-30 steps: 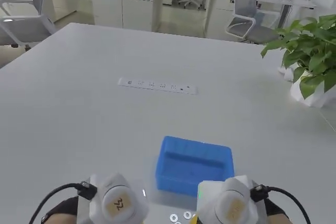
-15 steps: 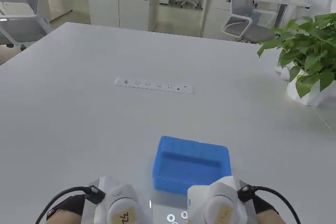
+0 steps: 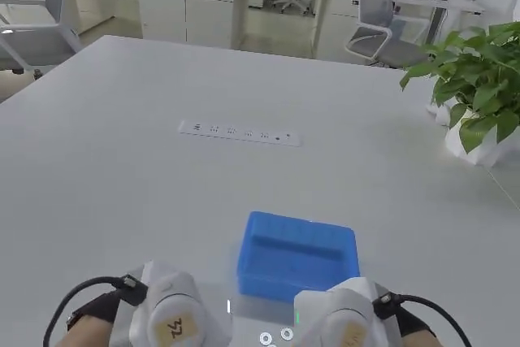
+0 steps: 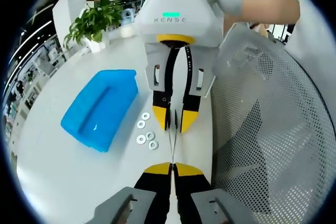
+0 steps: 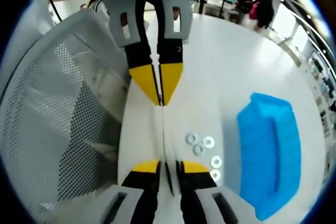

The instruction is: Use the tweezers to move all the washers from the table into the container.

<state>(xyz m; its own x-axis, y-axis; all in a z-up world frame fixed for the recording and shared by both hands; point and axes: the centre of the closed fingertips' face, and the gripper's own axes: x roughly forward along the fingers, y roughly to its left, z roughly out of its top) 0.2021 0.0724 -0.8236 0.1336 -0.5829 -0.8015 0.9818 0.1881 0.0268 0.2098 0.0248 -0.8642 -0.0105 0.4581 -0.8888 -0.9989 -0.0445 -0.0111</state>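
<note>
While left hand-held gripper pinches shut on tweezers, right hand-held gripper straddles them, jaws slightly apart, grip unclear; washers lie on tabletop beside blue container.

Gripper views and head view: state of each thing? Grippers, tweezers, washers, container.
Thin metal tweezers: held at both ends.
Left gripper: shut on tweezers.
Right gripper: shut on tweezers.
Five silver ring washers: loose on white table, beside container.
Blue plastic container: upright, no washers seen inside.
</note>
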